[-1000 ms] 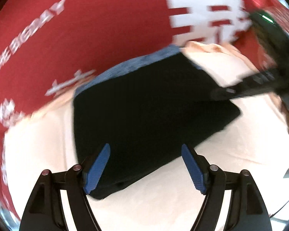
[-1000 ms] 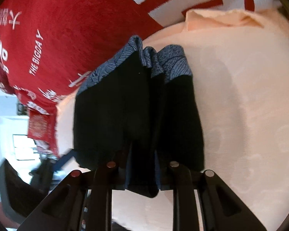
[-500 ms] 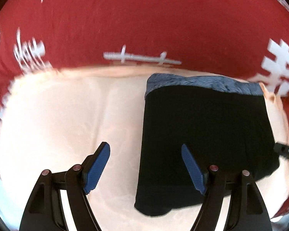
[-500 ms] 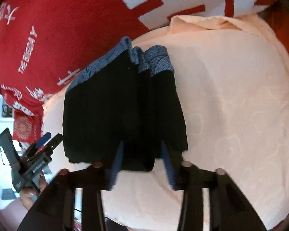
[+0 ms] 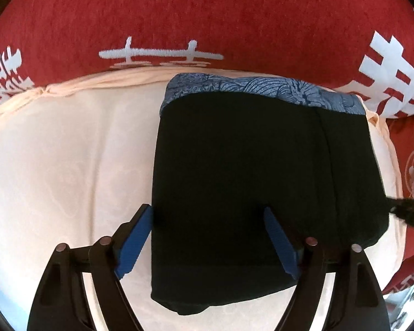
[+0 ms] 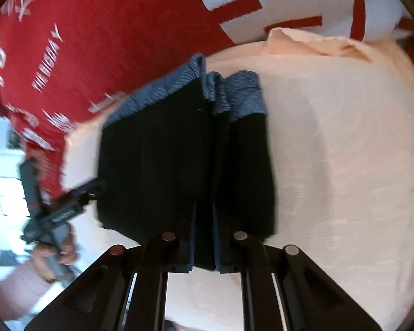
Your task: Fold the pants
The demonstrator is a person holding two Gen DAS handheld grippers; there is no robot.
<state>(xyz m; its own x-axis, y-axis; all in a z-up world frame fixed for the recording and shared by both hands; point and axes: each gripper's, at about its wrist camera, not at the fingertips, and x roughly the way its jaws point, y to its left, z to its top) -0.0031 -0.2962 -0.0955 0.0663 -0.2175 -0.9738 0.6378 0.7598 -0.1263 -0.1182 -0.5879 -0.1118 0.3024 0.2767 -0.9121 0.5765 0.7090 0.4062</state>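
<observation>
The black pants (image 5: 234, 179) with a blue patterned waistband (image 5: 262, 89) lie folded on a cream cushion (image 5: 69, 165). My left gripper (image 5: 207, 211) points down over their near left part; its jaws are opening, one blue pad beside the left edge and the other above the black cloth. In the right wrist view the pants (image 6: 157, 165) show a raised fold in the middle. My right gripper (image 6: 204, 207) is closing, its jaws pinching the near end of that fold. The left gripper (image 6: 60, 209) shows there at the left, held by a hand.
A red blanket (image 5: 207, 13) with white lettering lies behind the cushion and runs along its far edge. Bare cream cushion (image 6: 345, 165) stretches to the right of the pants. A bright room floor shows at the far left of the right wrist view.
My left gripper swung over the cushion and came down at the pants' left edge. My right gripper's jaws opened, then closed on the middle fold at the near edge.
</observation>
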